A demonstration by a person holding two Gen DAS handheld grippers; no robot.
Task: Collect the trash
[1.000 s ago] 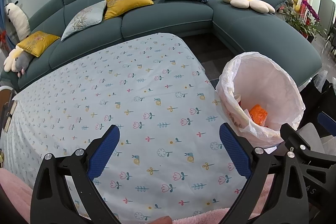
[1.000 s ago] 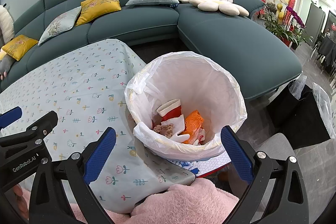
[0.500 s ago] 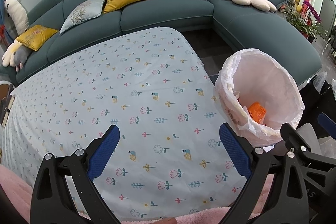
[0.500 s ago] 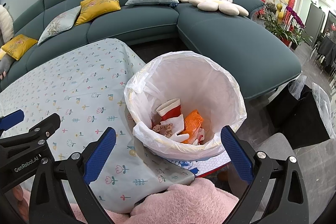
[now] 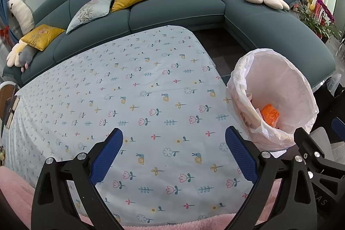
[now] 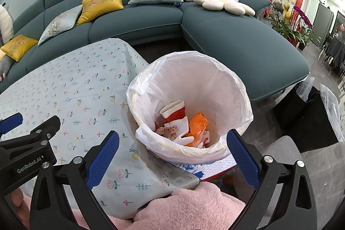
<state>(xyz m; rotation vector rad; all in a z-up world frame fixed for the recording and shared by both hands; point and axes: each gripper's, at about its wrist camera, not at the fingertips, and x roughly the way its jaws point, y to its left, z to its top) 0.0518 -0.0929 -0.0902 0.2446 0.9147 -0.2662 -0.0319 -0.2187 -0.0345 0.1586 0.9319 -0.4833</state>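
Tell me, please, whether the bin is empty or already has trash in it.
Not empty: the bin holds an orange wrapper, a red cup and white paper, though most of it is unfilled.

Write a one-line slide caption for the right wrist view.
Open right gripper above a lined trash bin holding an orange wrapper and paper scraps.

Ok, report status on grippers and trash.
Left gripper open, empty. Right gripper open, empty. Trash in lined bin; tablecloth bare. Nothing in the way.
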